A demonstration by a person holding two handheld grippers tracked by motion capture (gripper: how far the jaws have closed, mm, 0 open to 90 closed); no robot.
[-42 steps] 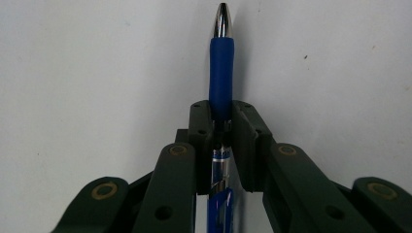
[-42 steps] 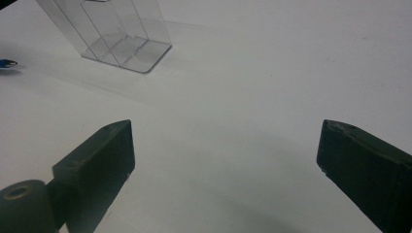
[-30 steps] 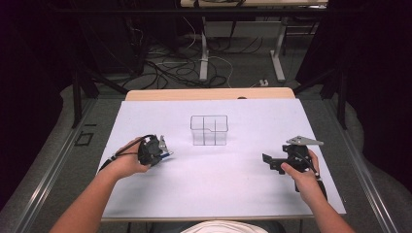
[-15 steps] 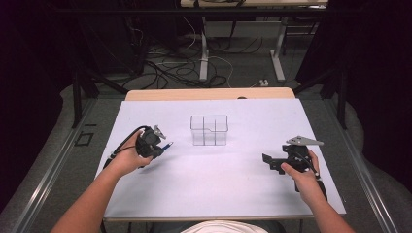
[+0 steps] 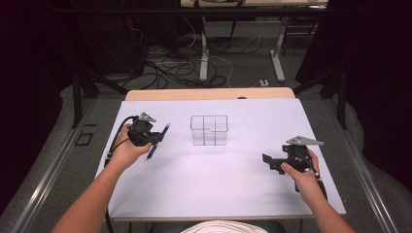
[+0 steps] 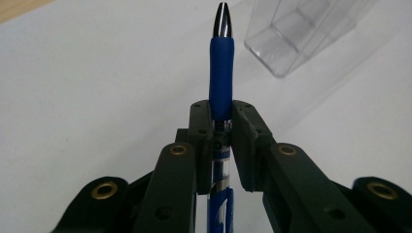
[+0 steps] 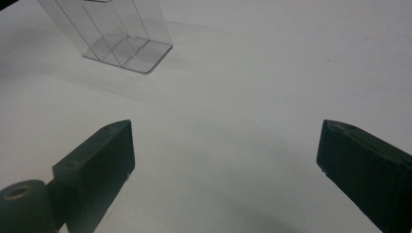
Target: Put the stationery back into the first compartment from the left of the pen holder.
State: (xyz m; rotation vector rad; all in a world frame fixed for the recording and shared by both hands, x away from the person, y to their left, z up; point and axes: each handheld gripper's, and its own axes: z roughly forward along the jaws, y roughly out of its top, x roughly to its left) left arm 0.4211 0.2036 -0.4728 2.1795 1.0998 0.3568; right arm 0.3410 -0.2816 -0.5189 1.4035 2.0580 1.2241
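Nearest the person, at about 4 o'clock on the white table cover point(image 5: 214, 184), the right hand point(image 5: 302, 175) holds the right gripper point(image 5: 268, 162) low over the sheet. Its jaws stand wide apart with nothing between them; in the right gripper view point(image 7: 226, 150) only bare white surface lies between the two black pads point(image 7: 104, 145), and the clear plastic organizer point(image 7: 114, 34) sits farther off at 11 o'clock.

At about 9 o'clock on the cover, the left hand point(image 5: 127, 148) holds the left gripper point(image 5: 154, 138), which is clamped on a blue pen point(image 5: 158, 141). In the high view the pen slants, with one end up toward the organizer at 1 o'clock and the other down at 7 o'clock. The left gripper view point(image 6: 221, 128) shows both jaws pressed against the pen's barrel just below its blue rubber grip, and the blue pen point(image 6: 221, 73) juts straight ahead to 12 o'clock with its metal tip foremost. The organizer point(image 6: 306, 29) lies beyond at 1 o'clock, apart from the tip.

The clear plastic organizer point(image 5: 209, 130), divided into compartments, stands upright near the cover's centre, well apart from both grippers. Beyond the cover runs a strip of wooden tabletop point(image 5: 209, 93), and farther still cables point(image 5: 170, 63) sprawl across the floor.
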